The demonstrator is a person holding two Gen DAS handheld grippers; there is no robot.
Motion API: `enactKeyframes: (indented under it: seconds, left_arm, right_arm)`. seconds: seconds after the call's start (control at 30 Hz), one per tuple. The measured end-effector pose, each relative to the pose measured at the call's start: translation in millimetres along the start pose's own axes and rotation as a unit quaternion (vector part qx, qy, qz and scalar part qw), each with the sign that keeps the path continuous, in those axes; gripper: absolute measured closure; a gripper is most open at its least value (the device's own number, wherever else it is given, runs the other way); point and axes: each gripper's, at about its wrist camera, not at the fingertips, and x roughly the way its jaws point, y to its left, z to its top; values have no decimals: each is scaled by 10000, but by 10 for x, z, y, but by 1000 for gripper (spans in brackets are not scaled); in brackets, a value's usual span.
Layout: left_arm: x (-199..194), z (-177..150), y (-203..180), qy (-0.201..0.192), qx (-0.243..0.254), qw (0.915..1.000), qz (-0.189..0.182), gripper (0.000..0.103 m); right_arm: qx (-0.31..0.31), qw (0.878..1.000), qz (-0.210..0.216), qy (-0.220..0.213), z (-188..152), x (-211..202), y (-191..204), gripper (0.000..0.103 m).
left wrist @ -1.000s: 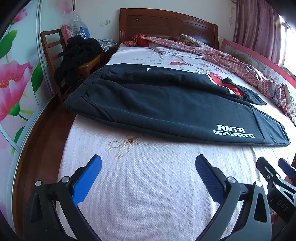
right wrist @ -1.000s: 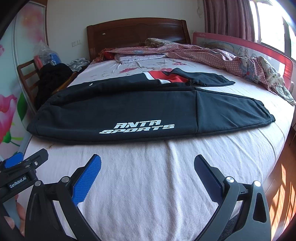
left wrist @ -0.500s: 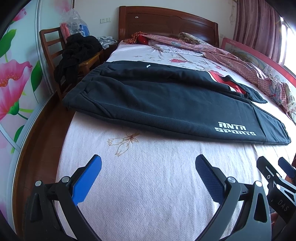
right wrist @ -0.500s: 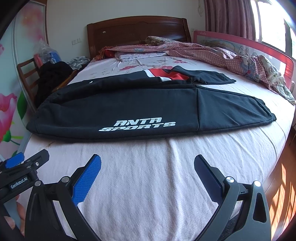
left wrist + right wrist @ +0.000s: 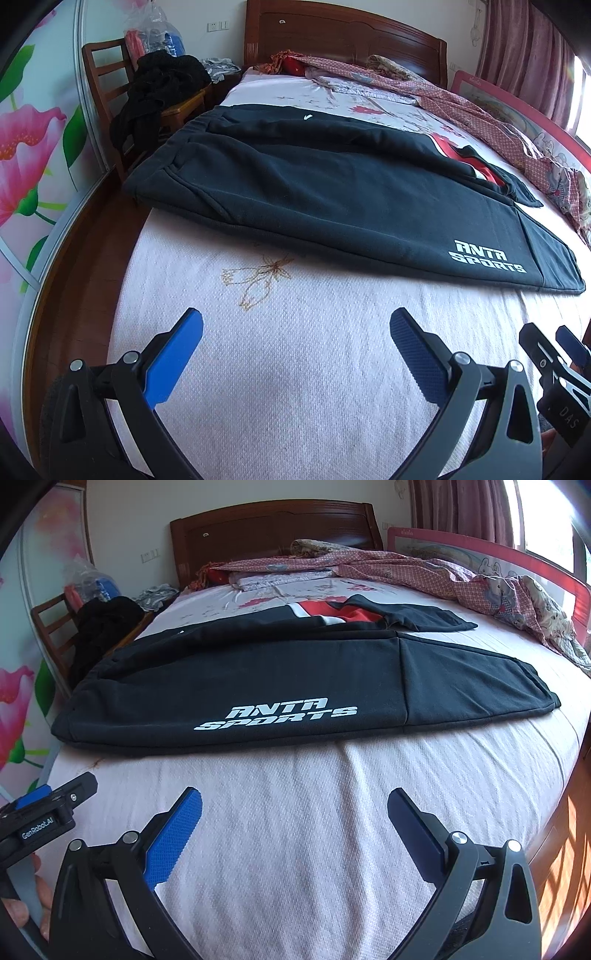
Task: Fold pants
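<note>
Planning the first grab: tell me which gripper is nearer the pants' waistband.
Left. The left gripper hovers open over bare sheet toward the waistband end of the black pants. The right gripper, also open, sits toward the cuff end.

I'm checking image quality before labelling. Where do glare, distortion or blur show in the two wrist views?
Left wrist view: fisheye bends the bed edge; the window at right blows out white; the pants stay sharp. Right wrist view: same barrel distortion; sun patches glare on the floor; the white lettering reads crisply. Dark corner vignetting in both.
</note>
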Motion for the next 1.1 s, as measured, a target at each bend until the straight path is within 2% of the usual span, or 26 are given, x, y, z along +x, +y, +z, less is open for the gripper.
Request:
enactKeyframes:
  seconds: [0.13,0.27,0.33,0.4,0.43,0.47,0.57,0.6,0.73,0.8,0.83,0.93,1.1]
  left_arm:
    - [55,50,80,45,-159,9999,-21,2]
    - [101,140,180,111,-336,9991,-238,2]
    - [122,228,294,209,-583,9964,-573,2]
    - [190,321,449,491,-978,9882,-1074,2]
    - [250,373,563,639,-1337,9779,-1474,2]
    - [325,401,667,880,-1682,9668,-1713,2]
    - [554,452,913,1434,-2613,9291,-2190,2]
    - [637,456,989,1560,-2949,9127,-2360,2]
    - [938,341,1176,1895,-4184,8519,-2515,2]
    - [1050,275,1190,1932,-4583,8284,-2575,2]
    - [1086,257,1183,1903,-4698,8226,-2577,2]
    - [1123,271,1073,1772,-4830,8164,-2623,2]
    - [1195,562,1175,1345,-4918,8035,-3074,2]
  right_arm:
    - [52,9999,28,81,-9,43,-17,3]
    - [152,9997,92,152,-13,75,-43,3]
    - [183,9996,98,187,-9,99,-65,3]
    - [226,9994,112,226,-4,125,-81,3]
    - [244,9993,117,240,-1,138,-89,3]
    - [256,9993,115,255,0,150,-98,3]
    - [284,9991,114,284,4,167,-111,3]
    - [290,9991,116,289,4,168,-110,3]
    - [287,9990,115,319,7,173,-113,3]
    - [297,9990,119,327,7,177,-121,3]
    - [300,9989,114,341,9,183,-124,3]
    - [324,9986,128,391,-5,201,-137,3]
    - [298,9985,130,448,-11,223,-128,3]
